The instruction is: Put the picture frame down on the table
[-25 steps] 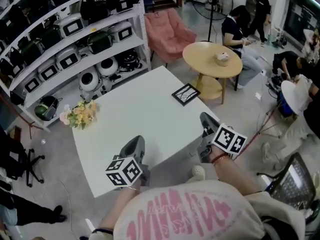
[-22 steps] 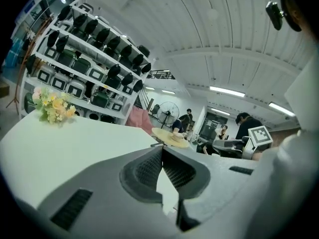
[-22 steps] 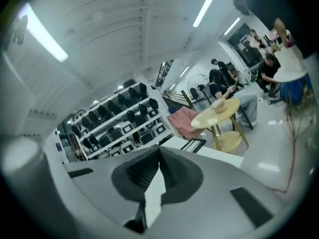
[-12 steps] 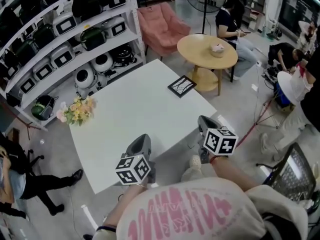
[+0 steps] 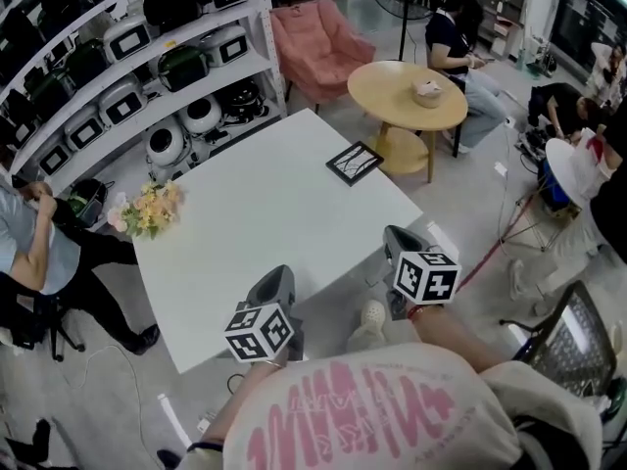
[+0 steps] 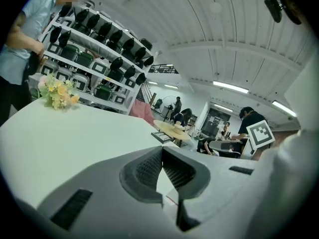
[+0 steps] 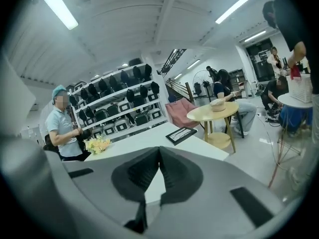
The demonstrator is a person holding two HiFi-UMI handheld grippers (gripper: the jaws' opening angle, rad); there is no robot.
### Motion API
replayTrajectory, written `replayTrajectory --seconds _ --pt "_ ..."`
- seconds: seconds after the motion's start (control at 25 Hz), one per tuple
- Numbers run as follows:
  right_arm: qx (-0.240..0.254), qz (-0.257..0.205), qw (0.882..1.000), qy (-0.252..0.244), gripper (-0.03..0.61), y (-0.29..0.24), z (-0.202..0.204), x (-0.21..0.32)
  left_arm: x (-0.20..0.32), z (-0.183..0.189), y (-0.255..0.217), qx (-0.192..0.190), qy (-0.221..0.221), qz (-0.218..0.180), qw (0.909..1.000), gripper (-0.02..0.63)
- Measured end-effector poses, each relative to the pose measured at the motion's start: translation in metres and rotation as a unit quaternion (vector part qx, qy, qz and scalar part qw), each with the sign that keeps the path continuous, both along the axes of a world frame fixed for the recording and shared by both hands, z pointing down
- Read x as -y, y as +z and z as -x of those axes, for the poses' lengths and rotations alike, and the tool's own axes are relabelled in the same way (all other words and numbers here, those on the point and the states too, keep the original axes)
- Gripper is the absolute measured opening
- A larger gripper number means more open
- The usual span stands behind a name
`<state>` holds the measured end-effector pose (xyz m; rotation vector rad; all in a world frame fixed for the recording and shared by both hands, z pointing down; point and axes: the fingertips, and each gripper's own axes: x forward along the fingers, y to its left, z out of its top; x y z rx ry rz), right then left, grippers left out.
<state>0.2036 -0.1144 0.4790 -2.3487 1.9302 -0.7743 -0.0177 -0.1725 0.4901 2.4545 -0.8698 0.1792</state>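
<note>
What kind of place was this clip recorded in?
Likely an open workshop or lab space, not a home: shelving stacked with small appliances, a white table, and a person seated by a round wooden table.

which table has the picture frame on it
The white square table: the picture frame lies flat near its far edge. The round wooden table beside it carries a small pale object instead.
</note>
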Motion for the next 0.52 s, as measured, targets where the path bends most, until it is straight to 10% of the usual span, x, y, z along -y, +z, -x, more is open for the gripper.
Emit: replayTrajectory --seconds 0.52 --pt "0.006 0.03 1.0 0.004 0.005 0.017 -0.007 0.003 0.007 -0.015 0.003 0.0 0.014 0.008 0.9999 0.003"
